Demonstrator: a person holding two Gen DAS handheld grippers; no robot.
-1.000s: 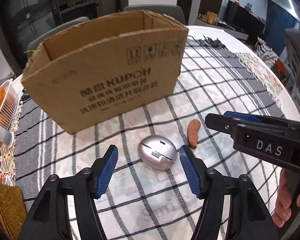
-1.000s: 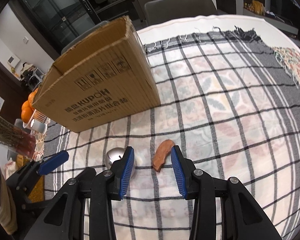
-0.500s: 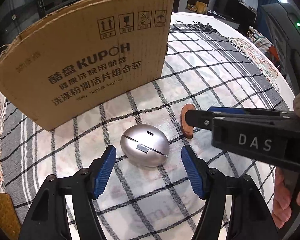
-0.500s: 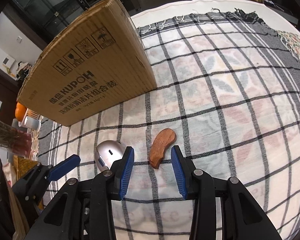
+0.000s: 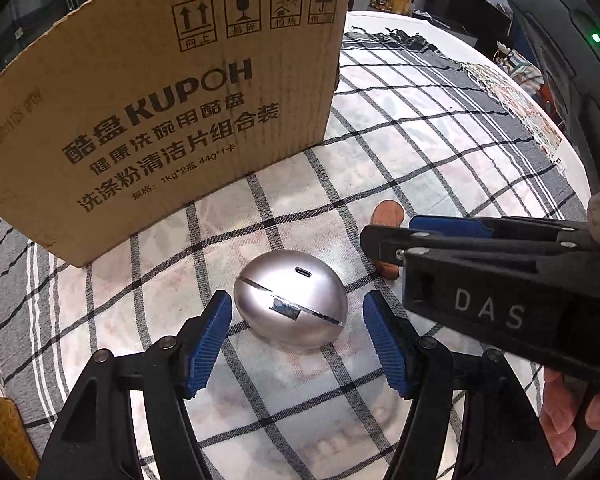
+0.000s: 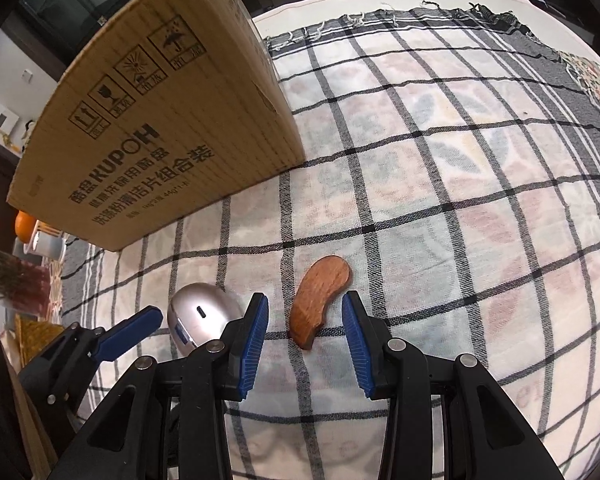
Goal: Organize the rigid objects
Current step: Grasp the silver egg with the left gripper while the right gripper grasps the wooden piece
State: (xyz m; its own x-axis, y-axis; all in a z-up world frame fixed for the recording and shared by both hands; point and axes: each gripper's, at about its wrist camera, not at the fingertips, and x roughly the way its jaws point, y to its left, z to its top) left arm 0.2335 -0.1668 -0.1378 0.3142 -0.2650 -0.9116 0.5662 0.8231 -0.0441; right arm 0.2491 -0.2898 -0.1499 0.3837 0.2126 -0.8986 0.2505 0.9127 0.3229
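Note:
A silver egg-shaped case (image 5: 290, 300) lies on the checked tablecloth, between the blue pads of my open left gripper (image 5: 298, 330); the pads do not touch it. It also shows in the right wrist view (image 6: 202, 318). A curved brown wooden piece (image 6: 320, 298) lies just right of it, between the pads of my open right gripper (image 6: 306, 330), untouched. In the left wrist view the wooden piece (image 5: 388, 216) is partly hidden behind the right gripper (image 5: 440, 228). A cardboard box (image 5: 160, 104) stands behind both objects.
The round table with the checked cloth (image 6: 460, 160) stretches far right. At the left edge stand a white cup (image 6: 48, 246), an orange (image 6: 24, 224) and a woven mat (image 5: 4, 436). Chairs and dark cabinets stand beyond the table.
Both grippers have moved forward and down. The silver case now sits between the left pads and the wooden piece between the right pads. Both jaws stayed open.

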